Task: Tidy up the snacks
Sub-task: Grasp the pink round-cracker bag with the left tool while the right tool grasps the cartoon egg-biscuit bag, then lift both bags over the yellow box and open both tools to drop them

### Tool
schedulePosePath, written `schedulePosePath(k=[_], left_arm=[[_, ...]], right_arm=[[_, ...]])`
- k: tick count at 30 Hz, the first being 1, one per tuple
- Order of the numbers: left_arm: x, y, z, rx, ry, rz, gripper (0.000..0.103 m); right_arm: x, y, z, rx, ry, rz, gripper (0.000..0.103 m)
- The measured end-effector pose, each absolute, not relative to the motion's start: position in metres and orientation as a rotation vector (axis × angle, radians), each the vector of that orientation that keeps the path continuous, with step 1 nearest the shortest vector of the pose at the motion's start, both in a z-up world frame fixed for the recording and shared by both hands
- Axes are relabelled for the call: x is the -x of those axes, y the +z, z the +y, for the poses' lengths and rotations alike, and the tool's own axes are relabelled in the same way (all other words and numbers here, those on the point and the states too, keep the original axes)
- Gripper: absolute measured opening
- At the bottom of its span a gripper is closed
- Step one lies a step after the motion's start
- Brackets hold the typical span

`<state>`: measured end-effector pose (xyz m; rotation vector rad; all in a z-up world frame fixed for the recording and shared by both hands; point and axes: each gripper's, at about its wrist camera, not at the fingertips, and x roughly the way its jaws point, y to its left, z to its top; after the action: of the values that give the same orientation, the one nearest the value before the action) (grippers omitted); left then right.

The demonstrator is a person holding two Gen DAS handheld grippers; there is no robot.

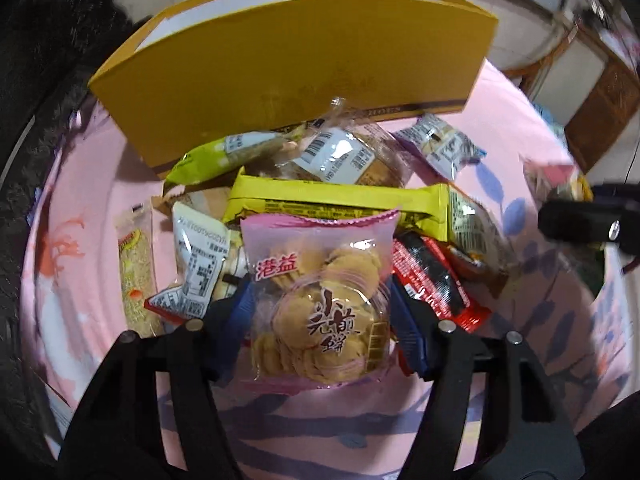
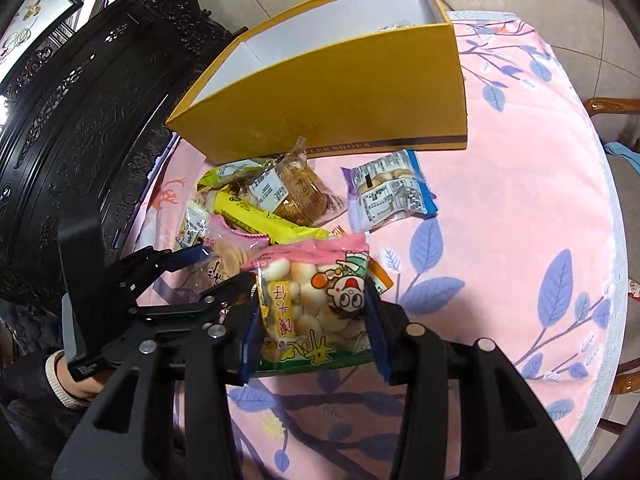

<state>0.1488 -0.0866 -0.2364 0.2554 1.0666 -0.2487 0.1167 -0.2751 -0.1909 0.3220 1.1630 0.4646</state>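
Note:
My left gripper (image 1: 324,304) is shut on a pink bag of round crackers (image 1: 320,300), held above the pink tablecloth in front of a pile of snack packets (image 1: 340,196). My right gripper (image 2: 312,316) is shut on a pink and green bag of small white egg balls (image 2: 312,304). The left gripper also shows in the right wrist view (image 2: 208,268), just left of mine, with the cracker bag (image 2: 224,256). An open yellow box (image 1: 280,80) stands behind the pile; it shows in the right wrist view too (image 2: 340,92), with a white inside.
A blue and purple biscuit packet (image 2: 388,196) lies apart to the right of the pile. A noodle snack packet (image 1: 134,268) lies at the left. Dark carved furniture (image 2: 80,120) stands along the table's left side. A wooden chair (image 2: 616,108) is at the right.

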Motion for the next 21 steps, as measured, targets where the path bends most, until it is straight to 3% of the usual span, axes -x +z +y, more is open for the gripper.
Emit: schedulePosePath(k=[6, 21], left_arm=[[-0.145, -0.232, -0.077, -0.194, -0.267, 1.064, 0.056], [-0.113, -0.17, -0.023, -0.014, -0.224, 0.973, 0.055]], right_arm=[[-0.117, -0.188, -0.278, -0.333, 0.458, 1.149, 0.046], [-0.117, -0.169, -0.274, -0.334, 0.474, 1.11, 0.046]])
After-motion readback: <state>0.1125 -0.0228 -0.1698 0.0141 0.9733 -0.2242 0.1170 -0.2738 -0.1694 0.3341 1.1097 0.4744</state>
